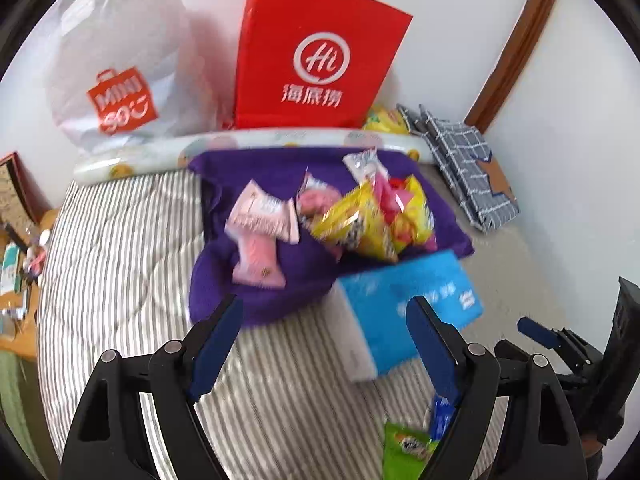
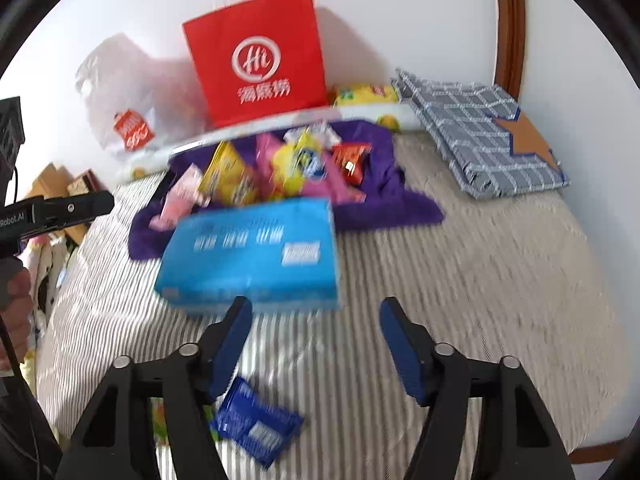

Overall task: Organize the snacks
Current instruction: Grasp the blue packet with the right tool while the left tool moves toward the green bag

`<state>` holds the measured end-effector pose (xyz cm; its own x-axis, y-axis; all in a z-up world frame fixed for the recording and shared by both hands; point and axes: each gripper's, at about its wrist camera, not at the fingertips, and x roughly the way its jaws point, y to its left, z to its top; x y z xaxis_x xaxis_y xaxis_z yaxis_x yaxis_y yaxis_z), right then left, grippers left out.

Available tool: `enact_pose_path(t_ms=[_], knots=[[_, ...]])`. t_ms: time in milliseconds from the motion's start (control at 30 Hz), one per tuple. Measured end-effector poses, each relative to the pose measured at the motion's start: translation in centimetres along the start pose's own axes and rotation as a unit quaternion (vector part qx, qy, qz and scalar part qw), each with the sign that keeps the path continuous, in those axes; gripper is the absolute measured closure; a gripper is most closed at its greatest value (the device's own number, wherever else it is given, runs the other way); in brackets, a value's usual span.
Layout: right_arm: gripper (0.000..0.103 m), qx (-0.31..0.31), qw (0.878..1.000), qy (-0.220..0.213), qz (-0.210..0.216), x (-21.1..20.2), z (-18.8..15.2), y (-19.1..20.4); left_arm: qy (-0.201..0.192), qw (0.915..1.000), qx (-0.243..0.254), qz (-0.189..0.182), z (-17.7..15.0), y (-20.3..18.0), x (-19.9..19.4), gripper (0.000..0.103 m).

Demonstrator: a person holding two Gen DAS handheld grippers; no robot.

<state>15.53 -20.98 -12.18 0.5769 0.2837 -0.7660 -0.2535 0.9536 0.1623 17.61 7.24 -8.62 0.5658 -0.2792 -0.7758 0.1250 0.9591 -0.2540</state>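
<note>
Left gripper (image 1: 325, 342) fingers spread wide, holding nothing, hovering over a striped bedcover (image 1: 132, 248). Right gripper (image 2: 316, 344) fingers likewise spread wide and empty, above the same bedcover (image 2: 360, 360).

Just beyond the left fingertips, a blue box (image 1: 408, 308) lying flat on the bedcover, its far edge against a purple cloth (image 1: 256, 296). Seen from the right wrist, the same blue box (image 2: 252, 256) just ahead of the left-hand fingertip. Below the right gripper, a small blue packet (image 2: 256, 428) flat on the stripes, near the left-hand finger. From the left wrist, a green packet (image 1: 404, 452) and a sliver of the blue packet (image 1: 440, 416) low beside the right-hand finger.

On the purple cloth (image 2: 384, 200), a loose heap of snack packets (image 1: 360, 216): yellow, pink, white and red wrappers overlapping; blurred, labels unreadable. Same heap (image 2: 280, 168) behind the blue box from the right wrist.

Farther back, against the white wall, a red paper bag (image 1: 320, 60) standing upright, and a white plastic bag (image 1: 120, 80) slumped beside it. Off to the right, a folded checked cloth (image 1: 468, 168) lying near the wall.
</note>
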Motion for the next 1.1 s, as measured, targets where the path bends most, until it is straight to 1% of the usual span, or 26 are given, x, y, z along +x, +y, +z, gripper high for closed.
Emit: enact_pose_path(t_ms=[133,200,267,433,533,567,667,800,900,933,967,1100], knots=[[0.043,-0.009,0.999,0.019,0.033,0.2,-2.4,1.0,0.006,1.0000,0.003,-0.001,-2.1,0.1,-0.3,0.020],[0.043,-0.023,0.998,0.031,0.050,0.6,-3.6,1.7,0.009,1.0000,0.002,0.000,-3.2,0.2,-0.5,0.020],[0.043,-0.043,0.997,0.042,0.056,0.9,-4.5,2.3,0.013,0.9999,-0.001,-0.002,-4.1,0.4,-0.6,0.020],[0.044,-0.104,0.991,0.053,0.058,0.7,-6.7,3.0,0.018,0.9998,-0.010,-0.001,-6.1,0.8,-0.8,0.020],[0.044,-0.142,0.987,0.058,0.042,1.1,-7.4,3.5,0.020,0.9997,-0.014,-0.002,-6.7,0.6,-0.9,0.020],[0.044,-0.160,0.985,0.056,0.031,1.3,-7.6,3.9,0.019,0.9997,-0.016,-0.002,-6.9,0.5,-0.9,0.020],[0.044,-0.183,0.982,0.044,0.016,1.7,-7.8,4.3,0.022,0.9996,-0.015,0.001,-7.3,0.3,-1.0,0.020],[0.044,-0.191,0.981,0.034,0.016,2.6,-7.2,4.2,0.023,0.9997,-0.008,0.005,-7.9,0.1,-1.4,0.020],[0.045,-0.183,0.981,0.051,0.028,3.9,-6.8,3.9,0.022,0.9997,-0.003,0.003,-8.5,-0.3,-1.8,0.020],[0.048,-0.178,0.982,0.054,0.030,4.1,-6.8,3.8,0.021,0.9998,-0.001,0.001,-8.7,-0.5,-1.9,0.020],[0.063,-0.166,0.984,0.048,0.037,4.0,-6.7,3.5,0.021,0.9998,0.003,-0.002,-8.9,-0.7,-2.0,0.020],[0.065,-0.132,0.990,0.027,0.036,3.2,-6.5,2.0,0.021,0.9993,0.025,-0.020,-10.1,-2.5,-2.1,0.020]])
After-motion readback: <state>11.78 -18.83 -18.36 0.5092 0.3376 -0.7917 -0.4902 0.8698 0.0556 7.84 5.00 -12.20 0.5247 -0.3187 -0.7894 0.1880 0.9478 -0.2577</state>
